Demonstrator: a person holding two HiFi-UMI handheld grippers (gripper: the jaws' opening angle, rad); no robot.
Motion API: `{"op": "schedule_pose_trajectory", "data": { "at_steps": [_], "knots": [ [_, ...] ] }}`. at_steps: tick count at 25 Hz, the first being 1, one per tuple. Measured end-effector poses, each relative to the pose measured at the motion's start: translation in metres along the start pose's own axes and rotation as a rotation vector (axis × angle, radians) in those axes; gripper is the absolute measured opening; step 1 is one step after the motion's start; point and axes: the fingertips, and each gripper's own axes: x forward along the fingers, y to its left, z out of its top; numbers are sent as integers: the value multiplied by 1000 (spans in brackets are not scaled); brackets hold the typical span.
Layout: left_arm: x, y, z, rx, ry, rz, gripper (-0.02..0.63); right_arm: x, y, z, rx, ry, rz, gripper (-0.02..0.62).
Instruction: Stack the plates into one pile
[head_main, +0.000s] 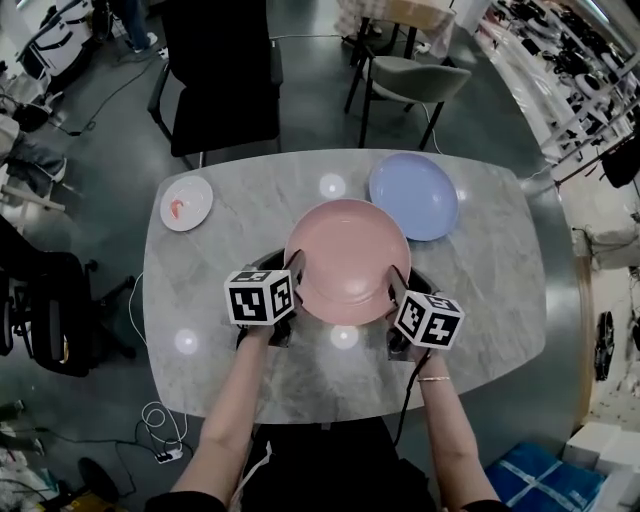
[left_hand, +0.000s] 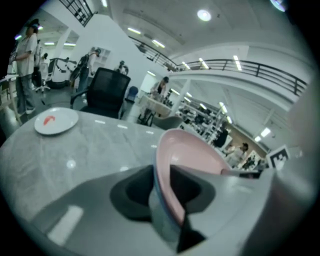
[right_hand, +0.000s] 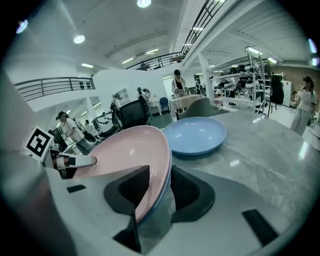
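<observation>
Four fingers (left_hand: 131, 192) astride pink plate (head_main: 347, 262) rim

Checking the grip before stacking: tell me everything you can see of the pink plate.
The pink plate is round, shallow, glossy and empty, with a bluish underside edge. The left gripper and right gripper each clamp its rim between their jaws, on opposite sides. It is over the middle of the table, apart from the blue plate.

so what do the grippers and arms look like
The left gripper and right gripper: black bodies, light grey jaws, black ribbed pads, white cubes with black square markers. Bare forearms, a thin bracelet on the right wrist, a black cable beside it.
</observation>
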Motion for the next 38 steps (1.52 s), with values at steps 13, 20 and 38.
{"op": "schedule_pose_trajectory", "data": {
  "at_steps": [13,20,38],
  "knots": [
    [94,-87,35,13,-11,18,103,9,-113,59,-6,-22,19,127],
    [146,-121,61,22,-37,26,103,26,-166,93,-42,-34,6,127],
    [218,-110,86,102,-27,108,103,91,-202,117,-125,-41,-31,127]
  ]
}}
